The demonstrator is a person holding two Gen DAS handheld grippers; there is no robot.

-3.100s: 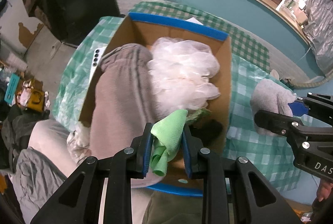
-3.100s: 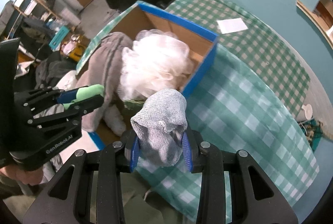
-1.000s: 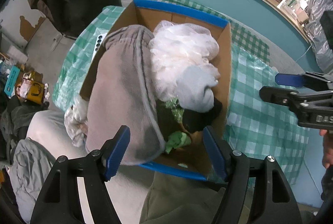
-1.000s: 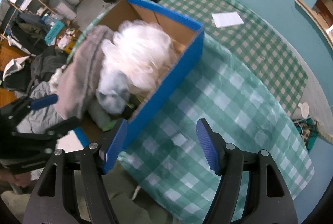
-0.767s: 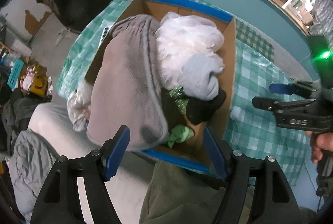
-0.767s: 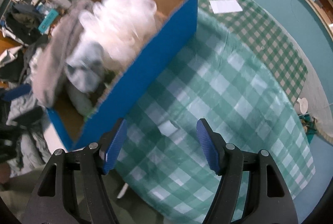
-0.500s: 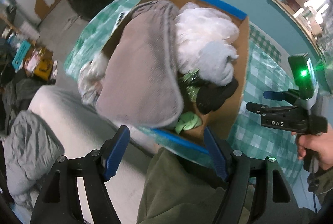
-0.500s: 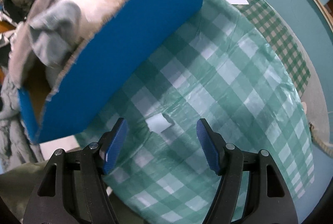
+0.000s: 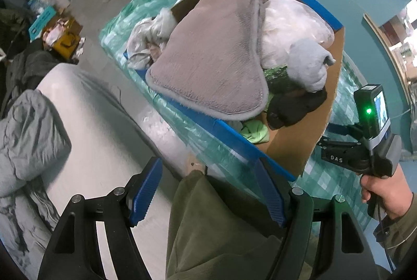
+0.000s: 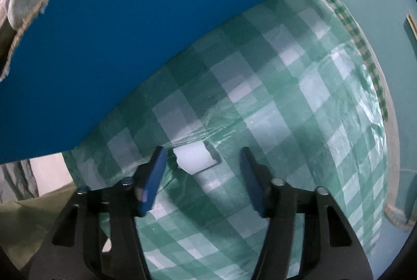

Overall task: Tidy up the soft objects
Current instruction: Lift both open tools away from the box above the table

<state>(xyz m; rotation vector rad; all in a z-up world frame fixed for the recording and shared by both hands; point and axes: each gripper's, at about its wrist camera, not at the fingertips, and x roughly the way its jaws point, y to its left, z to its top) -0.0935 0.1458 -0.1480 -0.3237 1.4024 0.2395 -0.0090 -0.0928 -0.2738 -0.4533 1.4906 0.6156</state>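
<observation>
Left gripper (image 9: 208, 188) spread wide and empty, hanging over the near edge of the table. Ahead and to the right, blue-edged cardboard box (image 9: 323, 123) stuffed full: grey fleece mat (image 9: 213, 56), white mesh pouf (image 9: 289, 22), pale grey sock (image 9: 307, 63), black cloth (image 9: 294, 105), green cloth (image 9: 255, 132). Right gripper (image 10: 202, 175) low beside the box's blue wall, jaws closing around a small white piece (image 10: 192, 159) (not yet touching) on the green checked tablecloth (image 10: 299, 103).
</observation>
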